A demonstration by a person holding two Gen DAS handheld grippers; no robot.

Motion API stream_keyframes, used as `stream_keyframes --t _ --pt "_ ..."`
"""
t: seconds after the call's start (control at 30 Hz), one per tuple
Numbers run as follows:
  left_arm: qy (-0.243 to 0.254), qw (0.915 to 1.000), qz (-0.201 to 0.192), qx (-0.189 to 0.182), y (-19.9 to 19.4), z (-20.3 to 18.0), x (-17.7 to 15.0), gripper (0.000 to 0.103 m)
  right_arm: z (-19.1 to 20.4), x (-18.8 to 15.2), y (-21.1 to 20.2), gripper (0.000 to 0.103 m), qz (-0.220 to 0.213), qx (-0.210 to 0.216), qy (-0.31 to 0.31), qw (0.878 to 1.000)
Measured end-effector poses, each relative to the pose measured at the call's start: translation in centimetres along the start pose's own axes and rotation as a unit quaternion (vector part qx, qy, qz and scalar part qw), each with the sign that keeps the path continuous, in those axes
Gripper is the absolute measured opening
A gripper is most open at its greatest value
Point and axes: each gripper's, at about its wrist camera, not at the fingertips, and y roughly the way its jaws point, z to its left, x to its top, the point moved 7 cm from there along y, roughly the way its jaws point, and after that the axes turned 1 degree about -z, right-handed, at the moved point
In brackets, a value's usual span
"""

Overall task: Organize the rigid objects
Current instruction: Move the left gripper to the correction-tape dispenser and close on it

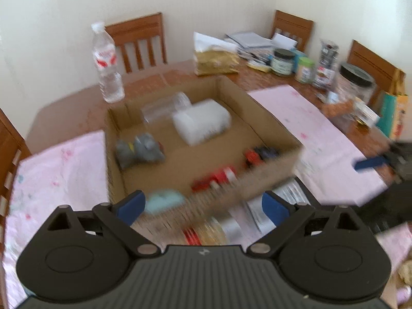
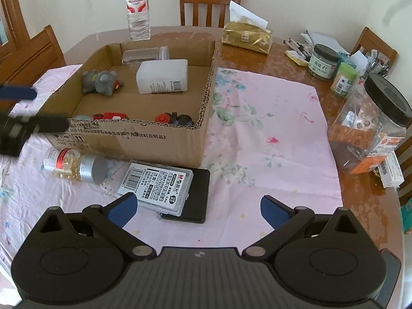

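An open cardboard box sits on the pink cloth. It holds a grey toy, a white plastic container, a clear jar, a red toy car, red and dark toys and a pale blue piece. In front of the box lie a pill bottle with a silver cap, a clear labelled case and a black flat case. My left gripper is open and empty above the box's near wall; its view is blurred. My right gripper is open and empty over the cases.
A water bottle, a gold tissue pack, jars and a large black-lidded jar stand along the table's far and right sides. Wooden chairs surround the table.
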Motion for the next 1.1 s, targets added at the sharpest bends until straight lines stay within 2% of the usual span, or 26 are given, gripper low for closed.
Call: stream_keyframes --t 0.13,0.27,0.43,0.67,0.83,1.1 --pt "0.013 0.9994 0.029 -0.011 0.4 -1.4 -3.2 0.098 -0.4 -0.1 0.1 0.103 0.001 0.000 0.001 1.000" --pt "-0.001 0.9975 0.063 -0.032 1.1 -2.4 -6.6 0.098 -0.8 -0.4 0.4 0.103 0.004 0.002 -0.001 1.000" --pt "-0.002 0.9947 0.099 -0.026 1.9 -3.2 -10.2 0.098 -1.0 -0.6 0.9 0.103 0.010 0.006 -0.006 1.000" --pt "0.000 0.9928 0.120 0.001 1.8 -2.8 -12.6 0.098 -0.2 -0.3 1.2 0.103 0.008 0.018 -0.013 1.000" --pt "-0.015 0.9928 0.119 0.011 1.3 -1.0 -13.3 0.098 0.7 -0.1 1.2 0.103 0.009 0.019 -0.021 1.000" --pt "-0.051 0.9907 0.110 0.063 1.4 3.0 -13.1 0.100 1.3 -0.1 1.4 0.103 0.012 0.017 -0.022 1.000"
